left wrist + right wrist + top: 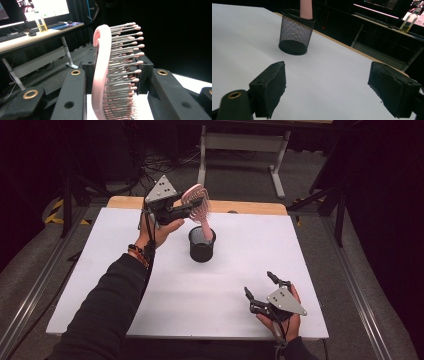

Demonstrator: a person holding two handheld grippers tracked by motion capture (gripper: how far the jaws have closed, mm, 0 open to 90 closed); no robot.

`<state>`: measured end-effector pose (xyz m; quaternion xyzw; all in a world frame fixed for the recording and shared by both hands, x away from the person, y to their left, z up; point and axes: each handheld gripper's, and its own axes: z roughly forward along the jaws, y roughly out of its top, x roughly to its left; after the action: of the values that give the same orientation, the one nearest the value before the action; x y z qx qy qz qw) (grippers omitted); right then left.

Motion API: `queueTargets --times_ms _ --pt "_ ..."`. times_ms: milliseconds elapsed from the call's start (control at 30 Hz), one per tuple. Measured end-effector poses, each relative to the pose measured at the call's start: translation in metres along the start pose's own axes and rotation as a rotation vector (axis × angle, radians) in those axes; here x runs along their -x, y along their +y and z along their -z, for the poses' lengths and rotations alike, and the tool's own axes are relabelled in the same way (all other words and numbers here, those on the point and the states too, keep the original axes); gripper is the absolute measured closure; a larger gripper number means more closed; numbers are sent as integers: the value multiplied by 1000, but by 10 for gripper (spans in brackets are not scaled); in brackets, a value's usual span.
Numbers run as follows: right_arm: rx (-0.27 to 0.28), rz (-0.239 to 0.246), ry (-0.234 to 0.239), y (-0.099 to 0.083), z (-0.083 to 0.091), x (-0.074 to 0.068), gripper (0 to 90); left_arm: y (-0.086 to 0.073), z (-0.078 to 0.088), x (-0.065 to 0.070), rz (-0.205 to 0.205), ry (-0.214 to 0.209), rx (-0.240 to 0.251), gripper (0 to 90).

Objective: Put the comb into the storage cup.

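At the near edge of the white counter (pixel 210 290), the right gripper (pixel 263 287) rested low in the person's hand, its fingers (pixel 270 86) spread wide apart with nothing between them and only bare white sheet under the gap. From its own view, the black mesh cup (pixel 295 32) stood farther off on the sheet, upright, with a pink handle rising out of its mouth. Farther up the counter, near the middle, that cup (pixel 202 245) stood alone, well apart from the right gripper. The brush (pixel 198 207) stood in it handle-down, the handle's tip inside the rim and the head tilted up and to the left above the cup. The left gripper (pixel 192 209) came in from the left with the forearm in a dark sleeve (pixel 107 310), and its fingers (pixel 91 66) were clamped on the head of the brush. In the left gripper view, the pink back of the brush (pixel 101 72) curved between the two fingers, and the grey bristles with pink tips pointed to the right. Beyond the counter's far wooden edge stood a grey frame (pixel 240 150) on the floor.
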<state>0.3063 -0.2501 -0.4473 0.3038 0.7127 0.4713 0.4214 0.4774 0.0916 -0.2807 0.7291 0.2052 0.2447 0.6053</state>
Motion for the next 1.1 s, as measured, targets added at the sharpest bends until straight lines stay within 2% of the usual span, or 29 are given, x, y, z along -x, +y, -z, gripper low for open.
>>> queueTargets --times_ms 200,333,900,1100 --pt "-4 4 4 0 -1 -1 153 -4 -2 -4 4 16 -14 634" --pt "-4 3 5 0 -1 0 152 -8 -4 -5 8 8 -21 634" --pt "-19 19 18 0 -3 -2 153 -38 -10 -4 37 -2 -58 633" --pt "-24 24 21 0 -3 -4 153 -49 -12 -2 62 -3 -65 632"
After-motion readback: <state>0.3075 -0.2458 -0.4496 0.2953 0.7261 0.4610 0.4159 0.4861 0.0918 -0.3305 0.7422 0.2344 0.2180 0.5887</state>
